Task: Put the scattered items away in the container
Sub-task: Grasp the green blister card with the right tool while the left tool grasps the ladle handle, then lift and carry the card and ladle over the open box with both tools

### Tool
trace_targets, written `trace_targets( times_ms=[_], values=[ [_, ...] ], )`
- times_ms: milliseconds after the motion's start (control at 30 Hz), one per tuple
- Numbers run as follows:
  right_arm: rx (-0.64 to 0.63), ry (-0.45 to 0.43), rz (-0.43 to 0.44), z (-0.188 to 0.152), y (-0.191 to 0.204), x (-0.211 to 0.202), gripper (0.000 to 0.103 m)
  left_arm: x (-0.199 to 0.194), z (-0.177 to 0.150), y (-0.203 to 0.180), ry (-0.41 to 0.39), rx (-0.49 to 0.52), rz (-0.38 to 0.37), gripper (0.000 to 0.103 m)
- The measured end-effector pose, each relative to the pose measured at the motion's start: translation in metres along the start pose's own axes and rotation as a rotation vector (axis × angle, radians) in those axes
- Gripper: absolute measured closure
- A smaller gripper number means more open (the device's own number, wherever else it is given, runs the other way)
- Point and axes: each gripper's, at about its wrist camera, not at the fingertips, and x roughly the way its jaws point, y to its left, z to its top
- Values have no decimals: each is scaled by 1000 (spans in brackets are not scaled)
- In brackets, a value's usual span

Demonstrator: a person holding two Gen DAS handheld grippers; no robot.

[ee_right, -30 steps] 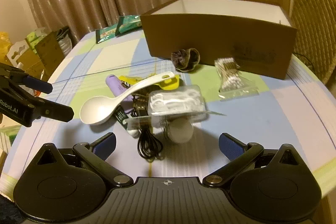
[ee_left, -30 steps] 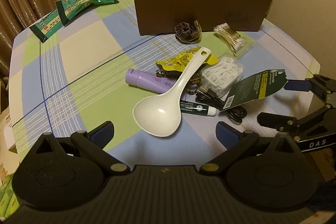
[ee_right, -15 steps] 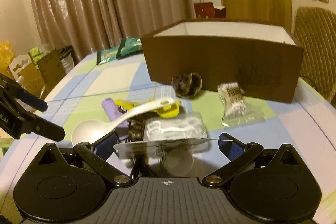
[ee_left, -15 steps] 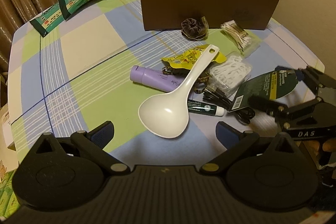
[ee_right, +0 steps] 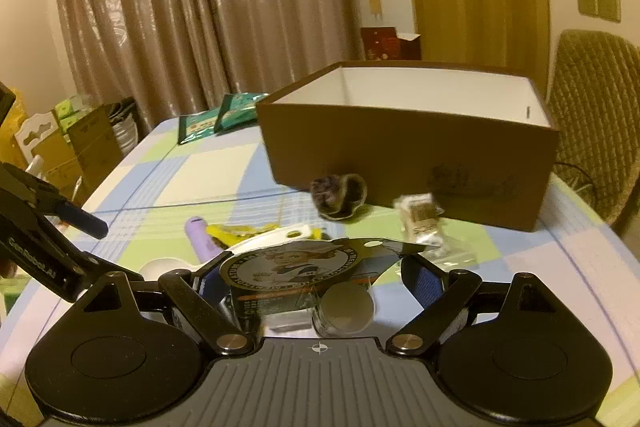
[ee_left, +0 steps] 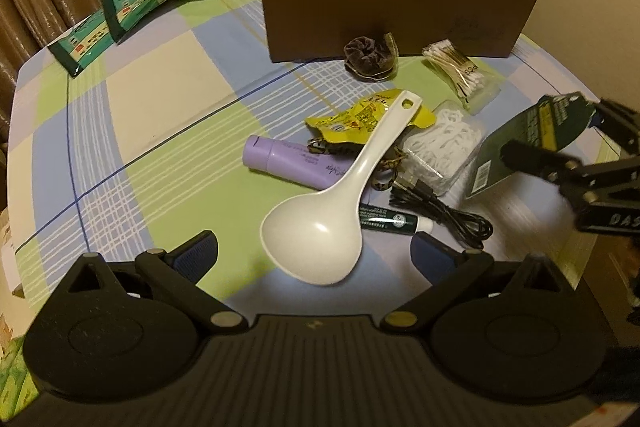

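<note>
A card-backed blister pack [ee_right: 296,263] with a round printed label sits between the fingers of my right gripper [ee_right: 312,273]. The jaws are closing and both pads touch its edges. From the left wrist view the same pack [ee_left: 532,139] hangs tilted above the table at the right. The brown box [ee_right: 400,163] with a white inside stands open beyond it. My left gripper [ee_left: 314,253] is open over the bowl of a white spoon [ee_left: 332,211], holding nothing. A purple tube [ee_left: 292,163], a yellow packet [ee_left: 360,115] and a box of floss picks [ee_left: 440,147] lie under and beside the spoon.
Against the box's front lie a dark scrunchie [ee_left: 368,55] and a bag of cotton swabs [ee_left: 460,67]. A black cable [ee_left: 448,211] and a green stick [ee_left: 384,223] rest near the spoon. Two green packets [ee_left: 132,11] lie far left. A chair [ee_right: 592,115] stands behind the table.
My right gripper has closed in on the blister pack and raised it off the table, tipping its view upward. The left gripper has barely moved.
</note>
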Motion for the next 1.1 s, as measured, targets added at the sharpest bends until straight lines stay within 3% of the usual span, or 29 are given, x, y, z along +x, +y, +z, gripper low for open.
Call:
trace_targets(
  times_ms=[200,333,467,533,633,800,933,1100],
  values=[
    [21,7,-40,3,-17,-9,16,14,10,-9,-31,59,-27,10],
    [34,18,-67,1,-30,-14,16,28,17,-14,-39,131,-20,28],
    [48,25,-84,-1,-41,-18,16,41,23,-16,-23,163,-32,38],
    [50,28,-90,-2,-45,-19,17,47,25,-18,-22,179,-35,53],
    [53,32,-96,-4,-51,-21,16,53,26,-23,-24,222,-41,67],
    [57,39,-101,-4,-61,-23,16,59,29,-32,-37,301,-48,72],
    [60,45,-99,-4,-67,-25,16,68,31,-37,-14,341,-55,85],
    [62,55,-104,-2,-74,-28,16,73,31,-39,-5,370,-57,87]
  ],
)
